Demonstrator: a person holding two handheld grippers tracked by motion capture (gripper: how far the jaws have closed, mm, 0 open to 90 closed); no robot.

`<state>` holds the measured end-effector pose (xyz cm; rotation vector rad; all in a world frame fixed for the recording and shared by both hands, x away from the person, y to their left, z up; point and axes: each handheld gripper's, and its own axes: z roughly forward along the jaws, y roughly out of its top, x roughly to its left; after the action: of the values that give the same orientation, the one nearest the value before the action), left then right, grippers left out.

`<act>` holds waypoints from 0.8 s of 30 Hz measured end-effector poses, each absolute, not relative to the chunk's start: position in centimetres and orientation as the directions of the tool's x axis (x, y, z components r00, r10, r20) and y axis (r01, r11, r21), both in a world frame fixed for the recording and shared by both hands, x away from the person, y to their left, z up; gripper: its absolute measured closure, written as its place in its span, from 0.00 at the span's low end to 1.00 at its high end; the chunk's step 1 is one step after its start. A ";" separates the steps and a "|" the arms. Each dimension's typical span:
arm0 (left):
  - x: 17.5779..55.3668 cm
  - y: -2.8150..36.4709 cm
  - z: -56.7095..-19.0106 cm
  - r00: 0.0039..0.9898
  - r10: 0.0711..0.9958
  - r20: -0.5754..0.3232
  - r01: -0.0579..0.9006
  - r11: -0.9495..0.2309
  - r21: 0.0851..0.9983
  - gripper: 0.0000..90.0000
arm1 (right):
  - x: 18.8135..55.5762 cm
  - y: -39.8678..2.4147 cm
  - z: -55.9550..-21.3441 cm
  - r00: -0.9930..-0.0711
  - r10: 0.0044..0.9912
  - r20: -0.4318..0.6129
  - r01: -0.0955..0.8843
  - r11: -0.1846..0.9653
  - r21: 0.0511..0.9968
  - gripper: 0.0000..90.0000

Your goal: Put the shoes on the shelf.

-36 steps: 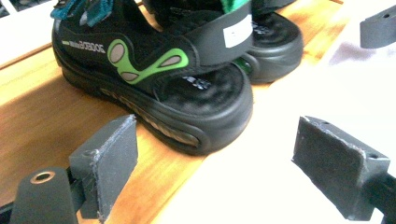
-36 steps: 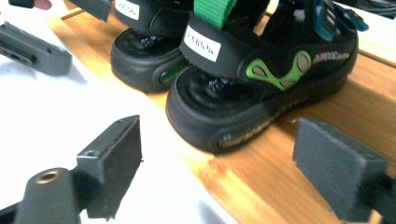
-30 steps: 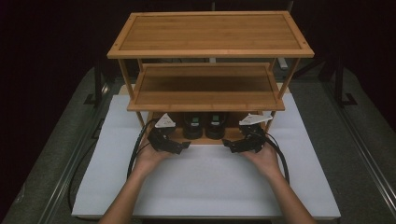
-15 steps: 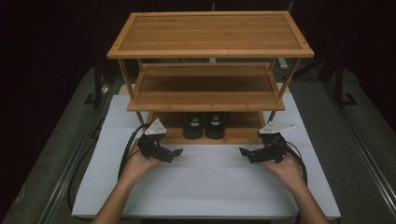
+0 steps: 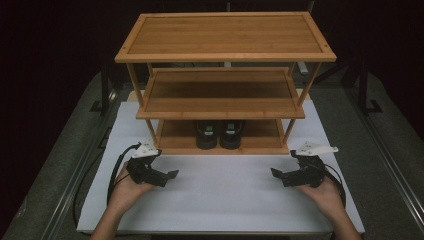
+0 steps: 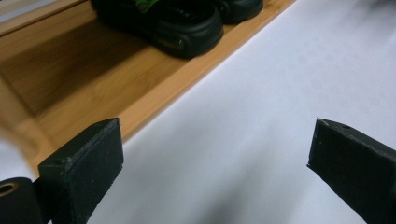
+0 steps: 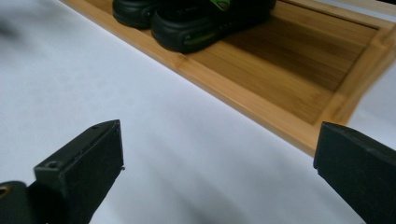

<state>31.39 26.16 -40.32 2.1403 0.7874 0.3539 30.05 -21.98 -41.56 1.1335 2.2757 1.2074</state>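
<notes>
A pair of black shoes [image 5: 220, 134] with green marks stands side by side on the lowest shelf [image 5: 175, 141] of a three-tier bamboo rack [image 5: 225, 35]. My left gripper [image 5: 170, 176] is over the white cloth at the rack's front left corner. It is open, its jaws have just been opening, and nothing is between them. My right gripper [image 5: 276, 174] mirrors it at the front right corner, open and just widened, also empty. The left gripper view looks past its wide jaws [image 6: 215, 158] at the shoes [image 6: 177, 23]. The right gripper [image 7: 219, 158] faces the shoes [image 7: 196, 23] from the other side.
A white cloth [image 5: 220, 205] covers the table in front of the rack. The rack's middle shelf [image 5: 220, 92] and top shelf hold nothing. Black cables [image 5: 115, 175] trail from both grippers. Grey table edges and rails run along both sides.
Both hands have drawn back from the shoes on the lowest shelf and spread apart, the left hand going left and the right hand going right. The shoes stay on the shelf.
</notes>
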 end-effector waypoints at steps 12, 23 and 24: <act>28.1 29.7 -41.4 0.738 0.674 0.002 0.439 -0.482 0.758 0.03 | 28.0 -24.2 -42.9 -0.601 0.797 0.054 0.523 0.341 0.781 0.01; 25.7 32.4 -43.3 0.710 0.704 0.016 0.469 -0.489 0.735 0.02 | 26.7 -26.4 -44.3 -0.541 0.841 0.016 0.561 0.347 0.752 0.01; 25.6 32.6 -43.4 0.707 0.707 0.020 0.469 -0.490 0.734 0.02 | 26.6 -26.5 -44.4 -0.537 0.843 0.015 0.565 0.347 0.749 0.01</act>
<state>25.59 32.64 -43.39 2.1785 0.8912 0.4161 26.59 -26.54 -44.38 1.2391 2.2411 1.0201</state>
